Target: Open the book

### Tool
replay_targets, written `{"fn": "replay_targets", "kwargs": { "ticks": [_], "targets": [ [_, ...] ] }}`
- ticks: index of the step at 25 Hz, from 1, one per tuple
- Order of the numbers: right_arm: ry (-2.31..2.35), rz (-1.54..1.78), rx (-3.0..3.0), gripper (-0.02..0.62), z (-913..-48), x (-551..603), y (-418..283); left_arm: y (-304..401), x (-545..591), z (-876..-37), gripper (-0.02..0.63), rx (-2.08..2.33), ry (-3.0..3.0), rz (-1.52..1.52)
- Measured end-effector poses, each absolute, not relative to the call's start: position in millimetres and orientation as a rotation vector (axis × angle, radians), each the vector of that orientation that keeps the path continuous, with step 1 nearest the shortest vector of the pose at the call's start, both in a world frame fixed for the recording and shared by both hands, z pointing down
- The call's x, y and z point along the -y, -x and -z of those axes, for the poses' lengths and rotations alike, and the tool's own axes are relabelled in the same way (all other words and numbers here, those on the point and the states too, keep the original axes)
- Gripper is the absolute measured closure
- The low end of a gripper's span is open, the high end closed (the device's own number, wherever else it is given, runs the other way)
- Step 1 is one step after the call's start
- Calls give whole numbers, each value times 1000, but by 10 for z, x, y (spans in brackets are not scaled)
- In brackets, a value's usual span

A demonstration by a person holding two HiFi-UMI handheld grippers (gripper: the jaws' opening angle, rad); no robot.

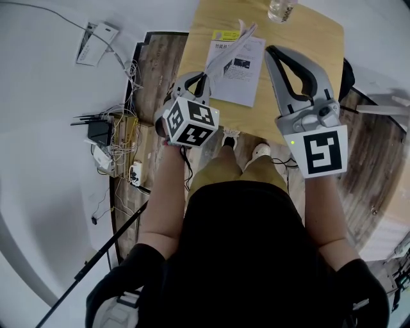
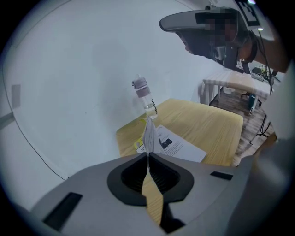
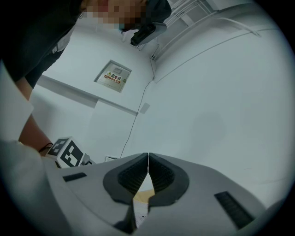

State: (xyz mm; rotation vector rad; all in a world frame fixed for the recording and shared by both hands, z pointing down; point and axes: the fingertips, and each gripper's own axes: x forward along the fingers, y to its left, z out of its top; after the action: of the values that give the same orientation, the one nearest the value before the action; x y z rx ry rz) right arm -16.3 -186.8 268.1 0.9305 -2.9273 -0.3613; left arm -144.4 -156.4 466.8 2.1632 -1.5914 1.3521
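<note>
A thin white book (image 1: 240,73) with a yellow edge lies on the wooden table (image 1: 314,38). My left gripper (image 1: 206,75) is shut on the book's upper pages (image 1: 230,46) and holds them lifted and curled above the rest. In the left gripper view the held sheet (image 2: 149,133) stands up from the shut left gripper (image 2: 147,154), with the printed page (image 2: 179,146) flat behind it. My right gripper (image 1: 269,50) hovers to the right of the book, shut and empty. In its own view the right gripper (image 3: 148,156) points at a white wall.
A clear water bottle (image 1: 282,9) (image 2: 144,97) stands at the table's far edge. Cables, a router and a power strip (image 1: 112,138) lie on the floor to the left. The person's shoes (image 1: 259,150) are under the table's near edge. A white rack (image 2: 226,85) stands beyond the table.
</note>
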Motion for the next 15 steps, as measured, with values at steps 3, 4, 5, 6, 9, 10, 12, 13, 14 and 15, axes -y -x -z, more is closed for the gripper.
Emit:
{"fn": "replay_targets", "kwargs": {
  "ticks": [3,4,5,6,9,10,12,13,14,15],
  "targets": [
    [-923,370,2928,566,-2661,1852,248,1605,1541,-4684,581,1617,-2143,-1351],
    [-921,372,2928,566,-2655,1847,279,1668,1533,-4683,581,1627,-2134,-1348],
    [-919,374,2927,566,-2653,1841,314,1735,1524,-4681,581,1636,-2126,-1344],
    [-916,375,2924,566,-2655,1836,354,1805,1517,-4680,581,1643,-2118,-1341],
    [-907,374,2914,566,-2671,1834,479,2002,1510,-4688,581,1660,-2098,-1346],
    [-904,376,2913,566,-2673,1839,507,2049,1511,-4694,581,1664,-2092,-1351],
    [-901,380,2914,566,-2676,1850,542,2113,1506,-4717,581,1670,-2081,-1360],
    [-901,380,2914,566,-2678,1853,561,2143,1499,-4733,581,1671,-2076,-1362],
    [-901,380,2914,566,-2679,1854,590,2182,1489,-4750,581,1672,-2071,-1361],
    [-901,380,2914,566,-2678,1855,629,2230,1480,-4766,582,1672,-2066,-1360]
  ]
}}
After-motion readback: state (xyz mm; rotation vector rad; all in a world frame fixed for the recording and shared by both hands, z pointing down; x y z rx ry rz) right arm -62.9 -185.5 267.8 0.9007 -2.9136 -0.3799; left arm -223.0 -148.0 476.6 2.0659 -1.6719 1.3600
